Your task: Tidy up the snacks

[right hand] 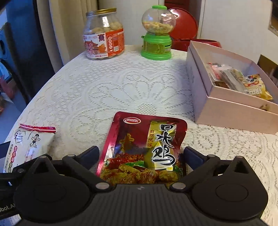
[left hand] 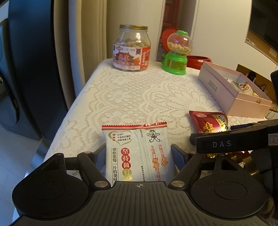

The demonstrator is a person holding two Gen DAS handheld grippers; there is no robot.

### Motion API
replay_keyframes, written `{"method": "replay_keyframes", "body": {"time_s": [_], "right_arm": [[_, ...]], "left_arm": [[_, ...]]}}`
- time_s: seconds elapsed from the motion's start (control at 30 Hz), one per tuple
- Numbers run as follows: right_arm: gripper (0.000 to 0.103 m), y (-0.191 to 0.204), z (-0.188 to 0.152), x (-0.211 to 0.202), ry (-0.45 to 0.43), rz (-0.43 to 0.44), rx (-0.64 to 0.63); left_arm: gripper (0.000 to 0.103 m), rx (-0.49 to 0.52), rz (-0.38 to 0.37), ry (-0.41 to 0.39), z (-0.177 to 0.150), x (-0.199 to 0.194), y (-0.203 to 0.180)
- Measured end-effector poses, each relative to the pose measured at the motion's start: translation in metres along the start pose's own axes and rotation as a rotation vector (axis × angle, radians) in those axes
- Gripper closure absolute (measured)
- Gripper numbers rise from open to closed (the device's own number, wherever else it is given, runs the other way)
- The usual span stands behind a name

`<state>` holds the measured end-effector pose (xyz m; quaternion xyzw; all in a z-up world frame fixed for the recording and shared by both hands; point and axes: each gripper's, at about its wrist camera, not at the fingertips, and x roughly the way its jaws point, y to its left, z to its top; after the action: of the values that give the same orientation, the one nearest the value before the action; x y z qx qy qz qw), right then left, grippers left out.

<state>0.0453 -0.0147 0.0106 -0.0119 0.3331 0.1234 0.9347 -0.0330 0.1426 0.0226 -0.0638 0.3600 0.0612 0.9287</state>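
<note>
Home, lace tablecloth [left hand: 132, 97], curtains [left hand: 83, 34]

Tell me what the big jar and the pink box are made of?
The jar looks like clear plastic or glass: you can see the snacks through it. Which one, I can't tell. Its gold lid looks like shiny metal. The pink box looks like matte cardboard, with thin flat walls and sharp folded corners.

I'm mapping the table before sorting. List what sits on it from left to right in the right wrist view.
White rice-cracker packet → clear plastic peanut jar with gold lid → red foil chicken-snack pouch → green toy candy dispenser → open pink cardboard box.
</note>
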Motion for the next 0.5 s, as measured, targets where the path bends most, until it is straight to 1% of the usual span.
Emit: {"method": "replay_keyframes", "body": {"time_s": [0.07,0.13,0.17,0.23,0.27,0.37,0.43,0.47,0.5], "right_arm": [[0.0,0.0,0.0,0.0,0.003,0.017,-0.019],[0.003,-0.002,0.001,0.0,0.011,0.041,-0.051],[0.009,-0.006,0.0,-0.004,0.014,0.058,-0.072],[0.017,-0.017,-0.004,-0.013,0.019,0.089,-0.091],[0.026,-0.026,-0.007,-0.02,0.015,0.094,-0.092],[0.03,-0.055,-0.021,-0.037,0.021,0.065,-0.093],[0.032,-0.076,-0.033,-0.049,0.008,0.02,-0.095],[0.033,-0.086,-0.037,-0.054,0.004,-0.006,-0.091],[0.036,-0.095,-0.041,-0.058,0.0,-0.026,-0.085]], "left_arm": [[0.022,-0.001,-0.004,0.0,-0.001,0.0,-0.001],[0.022,0.002,-0.022,0.003,0.0,0.0,-0.005],[0.022,0.003,-0.037,0.002,0.0,0.0,-0.008],[0.022,0.011,-0.097,-0.004,0.001,-0.003,-0.019],[0.022,0.019,-0.127,-0.006,0.001,-0.004,-0.025],[0.022,0.059,-0.191,0.005,0.002,-0.004,-0.048],[0.022,0.09,-0.246,0.013,0.002,-0.004,-0.065],[0.022,0.092,-0.287,0.014,0.002,-0.005,-0.071],[0.022,0.085,-0.347,0.012,0.002,-0.006,-0.075]]}}
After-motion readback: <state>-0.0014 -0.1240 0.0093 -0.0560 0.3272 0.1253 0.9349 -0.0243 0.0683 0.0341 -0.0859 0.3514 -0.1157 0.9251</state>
